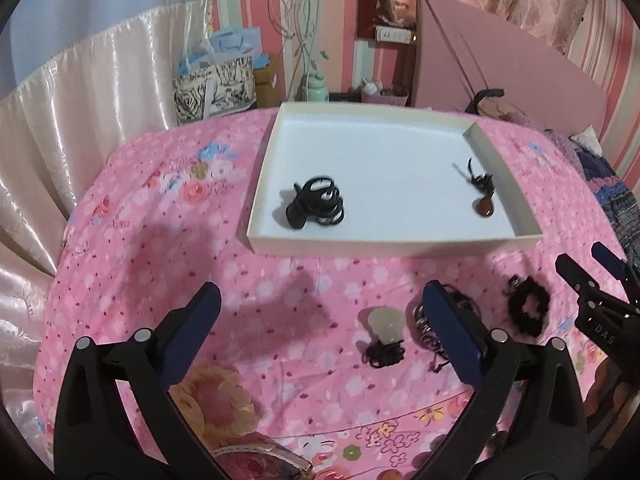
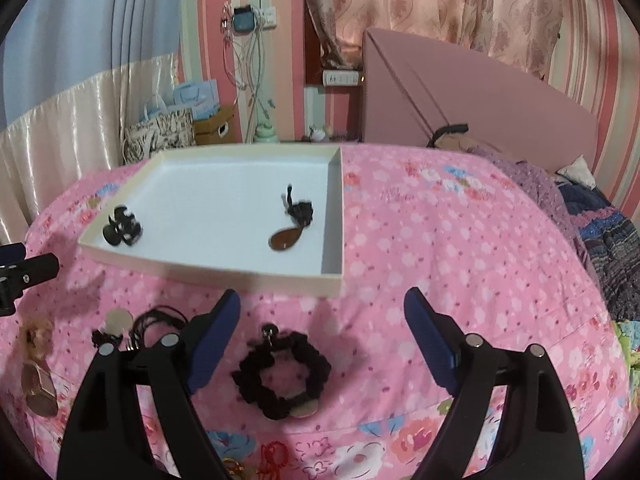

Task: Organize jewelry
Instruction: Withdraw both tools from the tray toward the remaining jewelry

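A shallow white box [image 1: 360,245] [image 2: 200,271] lies on the pink flowered bedspread. In it are a black claw clip [image 1: 316,204] [image 2: 122,232] and a brown pendant on a black cord [image 1: 483,208] [image 2: 285,239]. My left gripper [image 1: 322,296] is open and empty in front of the box. A pale round pendant [image 1: 385,322] and metal rings [image 1: 420,320] lie by its right finger. My right gripper [image 2: 323,300] is open too. A black scrunchie [image 2: 282,372] [image 1: 528,310] lies on the bedspread between its fingers, untouched.
A gold-brown clip [image 2: 38,376] lies at the bedspread's left. Purple and blue knitted cloth [image 2: 600,240] is heaped at the right. A pink headboard [image 2: 460,92] rises behind. Bags [image 1: 216,84] and a shiny cream curtain [image 1: 80,120] stand beyond the bed's far left edge.
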`<move>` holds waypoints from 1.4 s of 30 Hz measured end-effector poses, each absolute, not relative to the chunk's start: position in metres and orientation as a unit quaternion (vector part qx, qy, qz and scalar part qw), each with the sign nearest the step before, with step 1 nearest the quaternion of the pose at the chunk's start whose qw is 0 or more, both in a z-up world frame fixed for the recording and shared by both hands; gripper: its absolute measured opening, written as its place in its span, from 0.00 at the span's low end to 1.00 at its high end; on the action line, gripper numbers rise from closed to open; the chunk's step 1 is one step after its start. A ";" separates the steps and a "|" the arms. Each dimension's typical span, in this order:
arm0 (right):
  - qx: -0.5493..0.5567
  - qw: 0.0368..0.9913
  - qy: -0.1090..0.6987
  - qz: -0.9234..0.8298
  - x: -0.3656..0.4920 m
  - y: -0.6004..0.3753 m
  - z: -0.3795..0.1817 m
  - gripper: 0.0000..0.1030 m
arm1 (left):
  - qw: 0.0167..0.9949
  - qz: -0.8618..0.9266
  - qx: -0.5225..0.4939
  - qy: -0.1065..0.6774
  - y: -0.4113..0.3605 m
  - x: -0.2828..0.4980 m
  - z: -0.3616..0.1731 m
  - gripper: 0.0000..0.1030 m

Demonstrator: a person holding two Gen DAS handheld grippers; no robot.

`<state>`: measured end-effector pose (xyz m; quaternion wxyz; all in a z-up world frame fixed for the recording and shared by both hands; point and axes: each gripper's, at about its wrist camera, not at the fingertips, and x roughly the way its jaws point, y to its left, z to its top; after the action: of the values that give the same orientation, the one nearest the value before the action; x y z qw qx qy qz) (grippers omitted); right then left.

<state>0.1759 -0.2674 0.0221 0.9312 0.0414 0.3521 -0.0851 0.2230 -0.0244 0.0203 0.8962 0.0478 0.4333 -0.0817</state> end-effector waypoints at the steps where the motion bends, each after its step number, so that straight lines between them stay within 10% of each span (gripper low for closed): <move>1: 0.044 0.930 0.356 -0.082 0.176 -0.268 0.020 0.82 | 0.895 -0.082 0.050 0.435 -0.024 0.222 0.018 0.97; 42: 0.042 0.913 0.405 -0.020 0.187 -0.226 -0.003 0.81 | 0.839 -0.099 0.067 0.530 -0.043 0.233 -0.043 0.88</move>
<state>0.1874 -0.2262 -0.0034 0.9130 0.0416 0.4053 -0.0200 0.2326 -0.0426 -0.0431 0.8393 0.0666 0.5304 -0.0989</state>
